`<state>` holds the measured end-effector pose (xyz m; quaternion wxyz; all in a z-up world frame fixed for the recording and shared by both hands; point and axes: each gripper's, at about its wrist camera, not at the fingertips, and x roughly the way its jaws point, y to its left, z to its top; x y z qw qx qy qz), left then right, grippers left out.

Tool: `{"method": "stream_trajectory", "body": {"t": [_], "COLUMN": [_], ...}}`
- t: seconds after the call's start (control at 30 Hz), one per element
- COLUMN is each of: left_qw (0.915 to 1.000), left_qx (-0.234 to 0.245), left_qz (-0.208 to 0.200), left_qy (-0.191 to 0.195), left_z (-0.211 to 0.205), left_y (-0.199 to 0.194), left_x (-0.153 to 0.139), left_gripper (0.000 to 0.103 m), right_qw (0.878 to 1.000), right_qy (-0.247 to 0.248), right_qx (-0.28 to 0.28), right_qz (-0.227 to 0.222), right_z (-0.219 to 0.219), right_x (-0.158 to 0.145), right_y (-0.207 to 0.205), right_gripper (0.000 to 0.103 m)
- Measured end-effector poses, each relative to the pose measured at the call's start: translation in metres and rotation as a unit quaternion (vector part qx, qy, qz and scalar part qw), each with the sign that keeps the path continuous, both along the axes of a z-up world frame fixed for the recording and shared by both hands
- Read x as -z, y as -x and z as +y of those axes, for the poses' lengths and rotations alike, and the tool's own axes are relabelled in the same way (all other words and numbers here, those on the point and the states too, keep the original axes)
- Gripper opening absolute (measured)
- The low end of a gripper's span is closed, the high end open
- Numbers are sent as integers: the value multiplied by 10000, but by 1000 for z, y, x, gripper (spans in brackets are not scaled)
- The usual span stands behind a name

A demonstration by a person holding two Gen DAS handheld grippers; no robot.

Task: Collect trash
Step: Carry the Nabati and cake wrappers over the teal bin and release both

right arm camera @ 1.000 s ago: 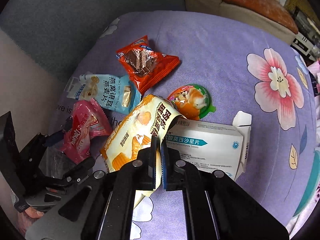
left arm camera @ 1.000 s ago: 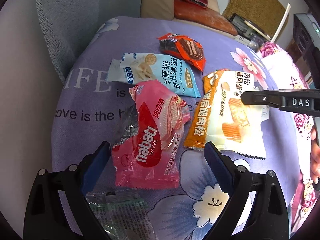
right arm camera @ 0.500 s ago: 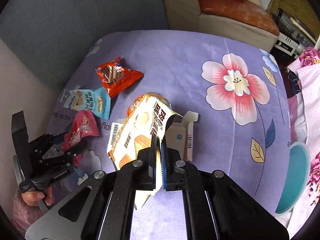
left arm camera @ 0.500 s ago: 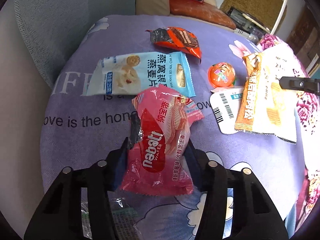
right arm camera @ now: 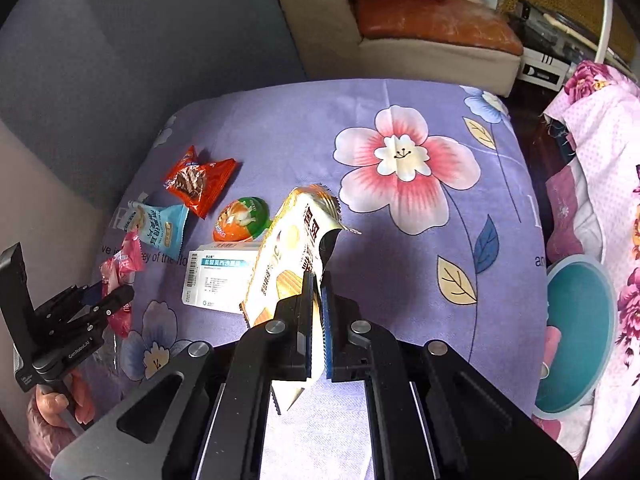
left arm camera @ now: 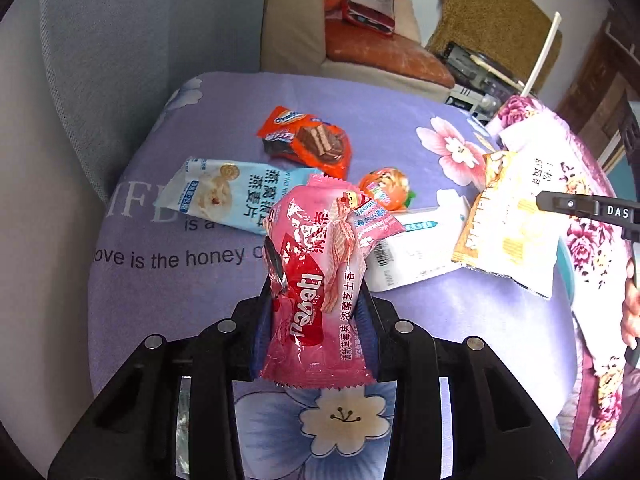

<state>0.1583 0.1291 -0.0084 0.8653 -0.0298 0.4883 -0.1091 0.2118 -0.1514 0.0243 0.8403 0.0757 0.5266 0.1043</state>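
The pink strawberry wafer wrapper point(left arm camera: 316, 284) is pinched between the fingers of the left gripper point(left arm camera: 316, 320), which are closing on it; its long axis runs forward along the fingers, clear of the purple floral cloth point(left arm camera: 168, 300). The yellow-and-white cake wrapper point(right arm camera: 288, 268) is clamped in the fully closed fingers of the right gripper point(right arm camera: 316, 312), its long axis likewise pointing ahead of them. The teal bin point(right arm camera: 580, 320) is seen to the right of the right fingers, so the right hand is judged nearer to it. Ahead of both pairs of fingers, an orange wafer wrapper point(left arm camera: 308, 144), a blue snack packet point(left arm camera: 236, 196), a jelly cup point(right arm camera: 240, 220) and a medicine box point(right arm camera: 220, 276) lie uncollected.
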Motion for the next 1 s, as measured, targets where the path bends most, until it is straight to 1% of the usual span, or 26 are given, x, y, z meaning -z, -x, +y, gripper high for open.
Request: {"method": "stream_trajectory", "body": {"t": [0.13, 0.4, 0.63, 0.77, 1.0], "left_qw": [9998, 9974, 9939, 9914, 9859], "left_qx": [188, 702, 1099, 1307, 1664], "left_qz": [-35, -110, -86, -66, -9], "left_qy": [74, 66, 20, -44, -163], "left_z": [-29, -109, -169, -199, -251], "left_y": [-1, 0, 2, 4, 3], "left_x": [-9, -18, -16, -14, -11], "left_gripper": [38, 38, 38, 38, 38], "right_qw": [9997, 9972, 9945, 9923, 9856], "right_qy": [-77, -253, -466, -539, -592], "right_qx": [219, 672, 895, 1035, 1477], "right_qz": [-71, -190, -291, -414, -571], "right_z": [-31, -97, -132, -152, -203], "right_x": [-4, -6, -4, -9, -11], "right_y": [10, 34, 55, 63, 79], "right_gripper": [4, 4, 4, 4, 4]}}
